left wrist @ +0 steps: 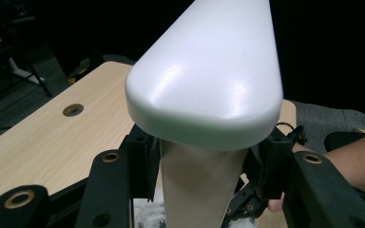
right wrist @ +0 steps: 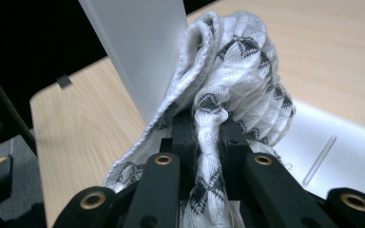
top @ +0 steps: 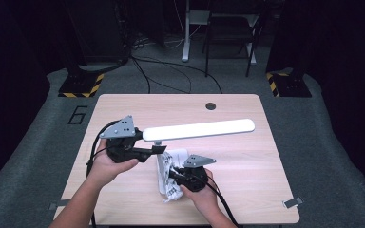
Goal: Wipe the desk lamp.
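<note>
White patterned cloth [right wrist: 228, 99], bunched and pinched in my right claw [right wrist: 204, 135], rests against the lamp's upright panel [right wrist: 138, 52] above its base [top: 164, 166] on the counter [top: 247, 180]. My left claw [left wrist: 202, 161] clamps the stem beneath the lamp head [top: 199, 129]; I steady it, then wipe with light, even strokes.

surface: wooden table [top: 123, 199] | hole [top: 211, 106] at 12 o'clock near far edge | lamp base [top: 164, 171] on top, centre toward 6 o'clock | floor: grey
</note>
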`<state>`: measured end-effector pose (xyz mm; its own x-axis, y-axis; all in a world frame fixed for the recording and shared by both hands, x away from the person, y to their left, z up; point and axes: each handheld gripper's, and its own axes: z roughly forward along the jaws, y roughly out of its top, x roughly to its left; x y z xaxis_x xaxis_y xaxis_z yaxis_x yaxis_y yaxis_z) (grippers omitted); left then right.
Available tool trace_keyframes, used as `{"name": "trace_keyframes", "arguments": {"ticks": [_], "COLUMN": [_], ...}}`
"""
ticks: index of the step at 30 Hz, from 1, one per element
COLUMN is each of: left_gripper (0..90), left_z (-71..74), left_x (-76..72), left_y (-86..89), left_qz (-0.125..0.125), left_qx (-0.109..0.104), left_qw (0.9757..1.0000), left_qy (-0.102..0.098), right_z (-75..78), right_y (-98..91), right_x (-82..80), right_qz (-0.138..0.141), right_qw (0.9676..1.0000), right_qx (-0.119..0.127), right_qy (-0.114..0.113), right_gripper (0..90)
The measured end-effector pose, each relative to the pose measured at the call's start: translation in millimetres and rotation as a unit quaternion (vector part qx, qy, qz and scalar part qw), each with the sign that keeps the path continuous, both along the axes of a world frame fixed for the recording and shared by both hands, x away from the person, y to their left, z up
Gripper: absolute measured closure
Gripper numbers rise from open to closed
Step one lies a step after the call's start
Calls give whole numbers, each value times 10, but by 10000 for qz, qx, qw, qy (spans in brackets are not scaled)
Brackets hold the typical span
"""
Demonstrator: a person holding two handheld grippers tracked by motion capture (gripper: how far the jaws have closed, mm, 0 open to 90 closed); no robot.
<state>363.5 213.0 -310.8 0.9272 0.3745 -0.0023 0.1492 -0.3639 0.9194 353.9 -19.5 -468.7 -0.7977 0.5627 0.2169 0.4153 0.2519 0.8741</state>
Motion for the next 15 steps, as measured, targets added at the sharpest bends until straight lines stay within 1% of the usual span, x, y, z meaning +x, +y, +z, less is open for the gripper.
{"name": "trace_keyframes", "arguments": {"ticks": [1, 2, 3, 4, 6, 9, 10, 11, 12, 13, 14, 15], "left_gripper": [528, 529, 528, 528, 528, 528, 527, 527, 527, 525, 522, 515], "left_z": [0, 1, 1, 0, -2, -2, -5, -5, -11, -16, -23, -23], "left_x": [2, 3, 3, 3, 1, 3, 4, 4, -3, -2, -1, -1], "left_y": [-3, -4, -4, -7, -11, -10, -5, -5, 4, 15, 27, 27], "left_qz": [-5, -1, -1, -2, 8, 7, 7, 7, 16, -18, -37, -37], "left_qx": [3, 9, 9, 6, -9, -10, -14, -14, -62, -83, -129, -129], "left_qw": [10000, 10000, 10000, 10000, 10000, 10000, 10000, 10000, 10000, 10000, 9999, 9999], "left_qy": [-14, -28, -28, -29, -14, -13, -38, -38, -16, -29, 4, 4], "right_z": [-99, -134, -134, -227, -314, -349, -367, -367, -399, -421, -444, -444], "right_y": [15, 21, 21, 44, 65, 56, 55, 55, 57, 59, 52, 52], "right_x": [10, 13, 13, 17, 7, 14, 26, 26, 28, 23, 32, 32], "right_qz": [-12, -22, -22, -3, 14, 36, 28, 28, 24, -3, 0, 0], "right_qw": [9998, 9997, 9997, 9987, 9972, 9970, 9965, 9965, 9949, 9949, 9952, 9952], "right_qx": [-165, -226, -226, -485, -727, -760, -825, -825, -997, -989, -956, -956], "right_qy": [93, 84, 84, 156, 179, 160, 116, 116, 134, 197, 205, 205], "right_gripper": [809, 809, 809, 809, 810, 809, 809, 809, 809, 809, 809, 809]}}
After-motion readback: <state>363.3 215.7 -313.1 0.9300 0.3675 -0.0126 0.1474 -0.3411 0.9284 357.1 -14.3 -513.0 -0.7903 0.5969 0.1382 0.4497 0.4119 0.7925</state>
